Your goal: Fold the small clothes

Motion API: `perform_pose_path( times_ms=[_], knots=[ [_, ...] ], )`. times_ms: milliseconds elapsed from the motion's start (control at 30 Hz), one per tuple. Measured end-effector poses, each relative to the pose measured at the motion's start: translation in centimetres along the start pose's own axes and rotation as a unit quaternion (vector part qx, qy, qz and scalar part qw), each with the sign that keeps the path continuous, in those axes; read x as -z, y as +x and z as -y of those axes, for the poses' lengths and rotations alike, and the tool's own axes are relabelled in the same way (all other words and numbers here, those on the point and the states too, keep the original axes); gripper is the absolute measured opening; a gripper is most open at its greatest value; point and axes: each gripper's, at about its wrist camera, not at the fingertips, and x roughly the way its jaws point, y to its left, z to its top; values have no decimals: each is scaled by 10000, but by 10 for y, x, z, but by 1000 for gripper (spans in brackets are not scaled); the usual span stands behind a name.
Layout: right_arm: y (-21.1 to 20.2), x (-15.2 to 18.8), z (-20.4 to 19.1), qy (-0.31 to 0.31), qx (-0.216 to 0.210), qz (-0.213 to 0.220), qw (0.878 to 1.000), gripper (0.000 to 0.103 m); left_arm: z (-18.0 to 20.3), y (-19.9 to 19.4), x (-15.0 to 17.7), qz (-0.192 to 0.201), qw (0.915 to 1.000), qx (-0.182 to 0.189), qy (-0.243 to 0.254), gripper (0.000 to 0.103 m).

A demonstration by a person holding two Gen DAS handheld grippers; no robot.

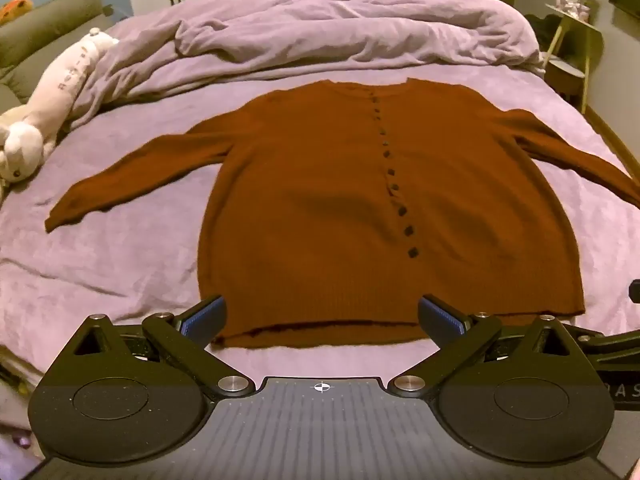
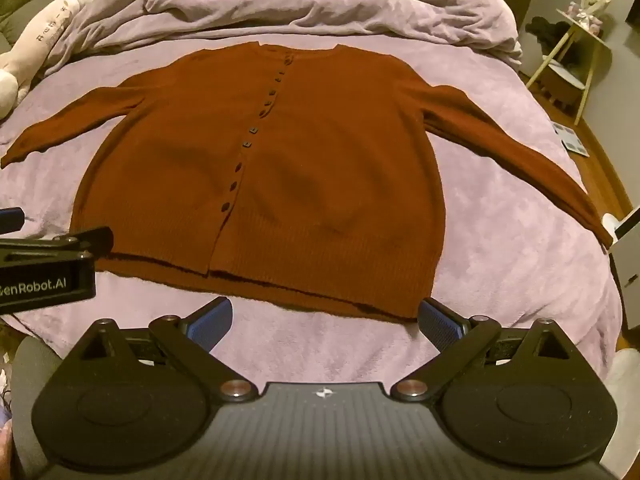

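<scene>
A rust-brown buttoned cardigan [image 1: 320,208] lies flat on the purple bed sheet [image 1: 120,280], front up, both sleeves spread out to the sides, hem nearest me. It also shows in the right wrist view [image 2: 304,184]. My left gripper [image 1: 322,318] is open and empty, hovering just short of the hem's left half. My right gripper [image 2: 324,320] is open and empty, just short of the hem's right half. The left gripper's body [image 2: 48,264] shows at the left edge of the right wrist view.
A crumpled purple duvet [image 1: 340,28] is bunched across the far side of the bed. A long white plush toy [image 1: 52,104] lies at the left edge. A small side table [image 2: 572,52] stands off the bed at the far right.
</scene>
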Motion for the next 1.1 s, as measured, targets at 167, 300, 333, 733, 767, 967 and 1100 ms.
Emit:
perform_pose_path(
  times_ms=[167,300,333,733,767,967,1100],
  knots=[
    [1,-1,-3,40,-30,13,10000,99,2,-1,3,-16,10000,14,85,103],
    [-6,1,1,44,-2,66,10000,99,2,-4,3,18,10000,62,73,103],
    [-7,1,1,47,0,64,10000,99,2,-4,4,17,9999,65,80,103],
    [-9,1,-1,94,-22,90,9999,99,1,-5,5,-13,9999,117,49,103],
    [-9,1,-2,100,-8,90,9999,99,1,-5,4,-21,9999,118,38,103],
    [-10,1,-2,153,15,94,9998,99,1,-6,5,-31,9999,119,5,103],
    [-10,0,-2,152,23,109,9998,99,1,-6,5,-33,9999,114,10,103]
  ],
)
